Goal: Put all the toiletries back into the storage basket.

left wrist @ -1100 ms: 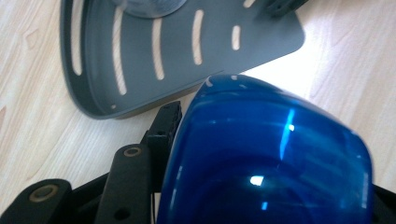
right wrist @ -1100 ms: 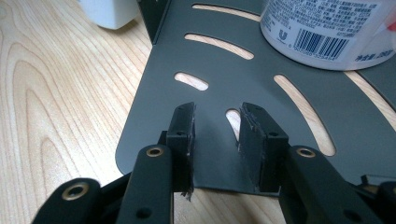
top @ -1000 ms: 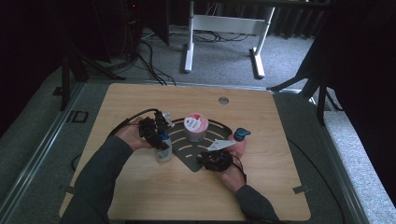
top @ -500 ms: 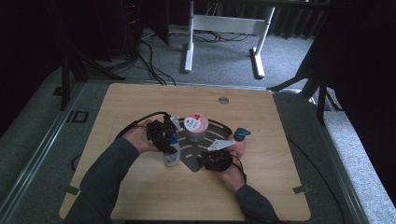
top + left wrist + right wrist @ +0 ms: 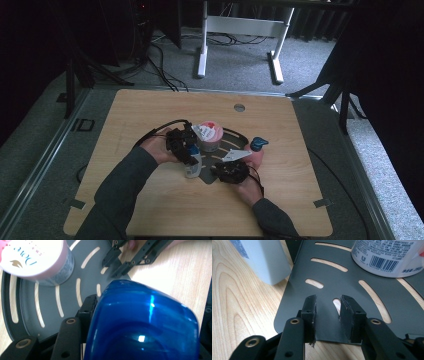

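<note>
My left gripper [image 5: 189,154] is shut on a pale bottle [image 5: 193,169] that stands at the left edge of the grey slotted plate [image 5: 234,136]. In the left gripper view the bottle's glossy blue cap [image 5: 142,322] sits between the jaws, with the left jaw pressed against it. My right gripper [image 5: 231,169] rests low at the plate's near edge. Its jaws [image 5: 327,307] stand apart over the plate [image 5: 367,302] with nothing between them. The pale bottle [image 5: 262,260] shows at the upper left of the right gripper view. The right gripper [image 5: 120,261] also shows in the left gripper view.
A pink-and-white Dove tub [image 5: 210,135] stands on the plate just beyond the left gripper; its barcode side [image 5: 387,257] faces the right gripper. A pink bottle with a blue cap [image 5: 256,150] stands right of the plate. Bare wooden tabletop [image 5: 150,105] surrounds everything.
My left hand has carried the bottle to the right, from the bare wood up to the plate's left edge beside the tub. The right gripper has stayed in place.
</note>
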